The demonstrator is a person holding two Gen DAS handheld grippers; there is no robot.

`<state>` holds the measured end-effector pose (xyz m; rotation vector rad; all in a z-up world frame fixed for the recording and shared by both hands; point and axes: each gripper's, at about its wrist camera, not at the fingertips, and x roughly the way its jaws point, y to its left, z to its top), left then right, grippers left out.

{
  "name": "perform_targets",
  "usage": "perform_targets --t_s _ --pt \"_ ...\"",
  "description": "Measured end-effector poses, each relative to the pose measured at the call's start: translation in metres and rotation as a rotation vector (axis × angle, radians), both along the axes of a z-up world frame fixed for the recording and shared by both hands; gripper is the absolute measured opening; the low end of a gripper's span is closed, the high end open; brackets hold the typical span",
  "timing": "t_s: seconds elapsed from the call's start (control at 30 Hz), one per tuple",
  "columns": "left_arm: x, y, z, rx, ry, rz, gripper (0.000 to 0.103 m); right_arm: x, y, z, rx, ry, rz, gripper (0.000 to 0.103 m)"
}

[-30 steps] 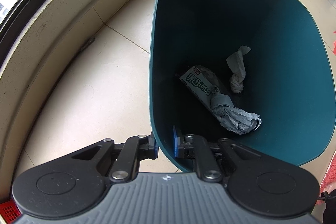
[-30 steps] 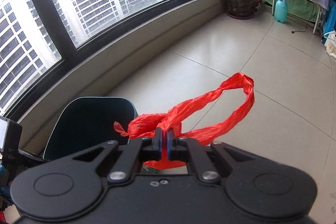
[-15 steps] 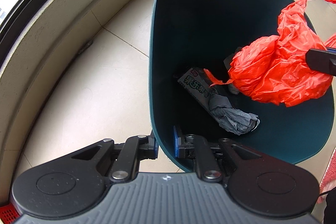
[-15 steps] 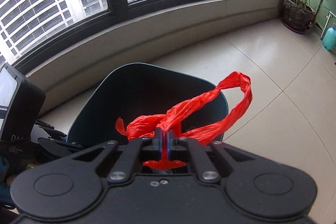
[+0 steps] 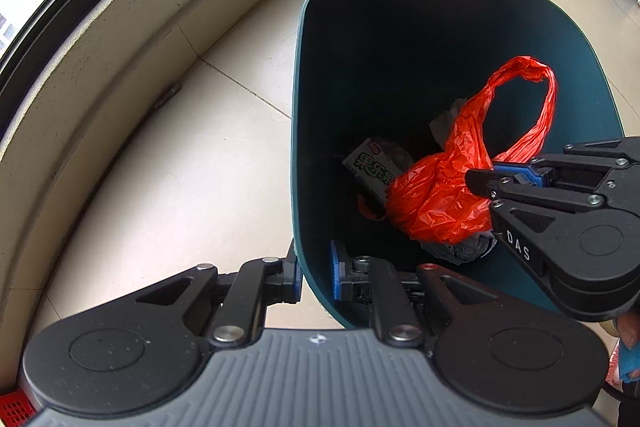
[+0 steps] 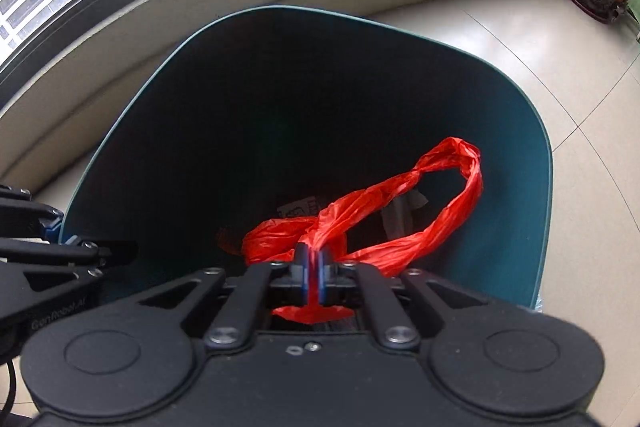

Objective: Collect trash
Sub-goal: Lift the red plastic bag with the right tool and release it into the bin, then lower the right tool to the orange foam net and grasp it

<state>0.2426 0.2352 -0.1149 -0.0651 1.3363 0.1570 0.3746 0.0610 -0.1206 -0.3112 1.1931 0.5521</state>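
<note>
The red plastic bag (image 5: 440,203) hangs inside the dark teal bin (image 5: 304,131), its bunched body low down against the other rubbish there: a green-printed packet (image 5: 370,167), a crumpled grey wrapper (image 5: 460,251) beneath it and a bit of white tissue (image 5: 444,119) behind. My right hand-held gripper (image 6: 314,267) is clenched on the bag just by the knot, with a scrap of red film pinched between the blue pads and poking out behind them. The twisted handle loop (image 6: 448,179) stands free above the grip.

I judge the bag very light and wholly limp. It is thin film that crumples, slides on itself and gives no resistance. The gathered neck, where the film is thickest, is the sound place to hold. A pinch on the loose body would likely slip or tear. Once let go, it should drop and settle without rolling.

My left hand-held gripper (image 5: 314,275) grips the bin's near rim, one pad outside the wall and one inside. The wall looks like stiff, smooth plastic, so this hold steadies it. The bin stands on the tiled floor (image 5: 168,187) near the window ledge (image 5: 100,39).
</note>
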Motion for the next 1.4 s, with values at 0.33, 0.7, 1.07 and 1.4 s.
perform_targets --t_s 0.33,0.7,1.07,1.4 --pt "0.002 -0.002 0.0 0.002 0.008 -0.002 0.012 -0.002 -0.002 -0.005 -0.041 0.032 0.027 0.019" --pt "0.004 -0.003 0.0 0.003 0.008 -0.005 0.012 -0.019 -0.012 0.038 0.068 0.0 0.022 0.027" --pt "0.004 -0.003 0.0 0.006 0.008 -0.005 0.012 -0.03 -0.075 0.092 0.202 -0.063 -0.062 0.041" --pt "0.003 -0.003 -0.001 0.012 0.008 -0.006 0.012 -0.038 -0.158 0.095 0.248 -0.116 -0.23 0.063"
